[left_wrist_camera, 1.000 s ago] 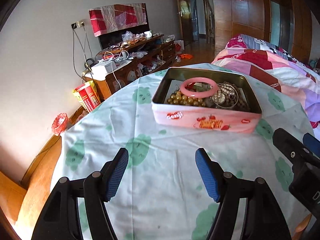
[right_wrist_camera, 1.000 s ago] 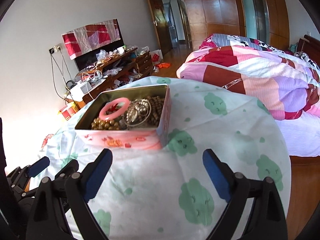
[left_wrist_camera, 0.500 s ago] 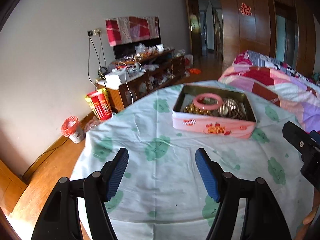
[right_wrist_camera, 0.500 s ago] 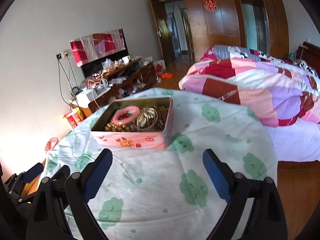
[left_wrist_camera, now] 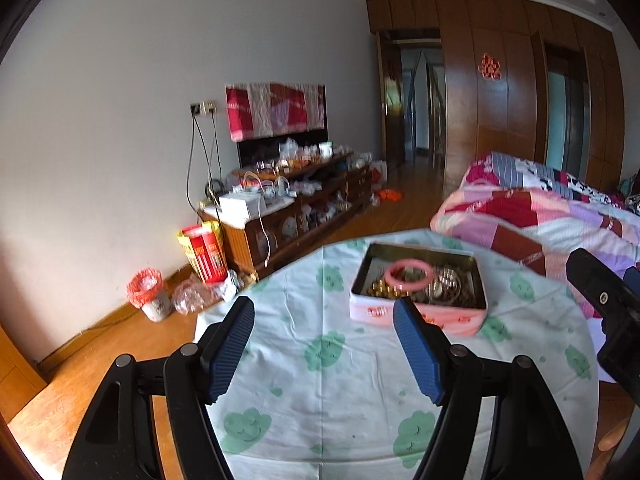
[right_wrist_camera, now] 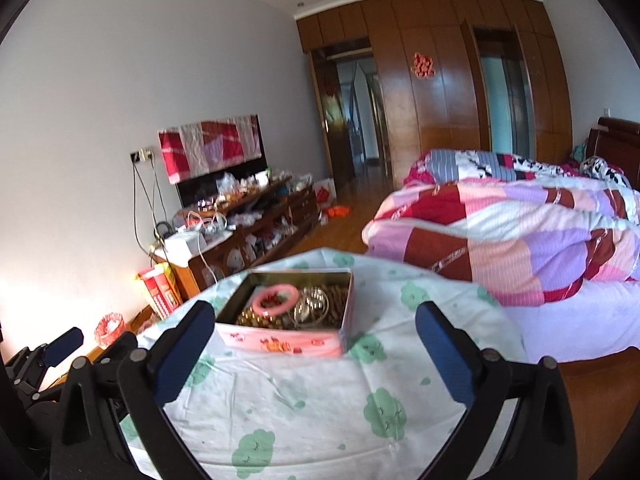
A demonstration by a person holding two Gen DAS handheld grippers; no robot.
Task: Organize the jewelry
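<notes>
A pink tin box [left_wrist_camera: 416,316] [right_wrist_camera: 288,340] stands open on the round table with the green-cloud cloth [left_wrist_camera: 332,384] [right_wrist_camera: 304,404]. In it lie a pink bangle [left_wrist_camera: 409,275] [right_wrist_camera: 276,299], gold beads [left_wrist_camera: 380,291], silver bangles [right_wrist_camera: 314,308] and dark beads. My left gripper [left_wrist_camera: 324,346] is open and empty, well back from the tin near the table's near edge. My right gripper [right_wrist_camera: 312,350] is open and empty, also back from the tin. The right gripper's body shows at the right edge of the left wrist view [left_wrist_camera: 608,312].
A bed with a patchwork quilt [right_wrist_camera: 520,236] lies right of the table. A cluttered low cabinet [left_wrist_camera: 296,216] stands along the left wall, with a red bag [left_wrist_camera: 202,254] and a small bin [left_wrist_camera: 149,294] on the wooden floor.
Both grippers have pulled back and up from the tin, which now looks smaller and farther. Both stayed open and empty. The jewelry in the tin has not moved.
</notes>
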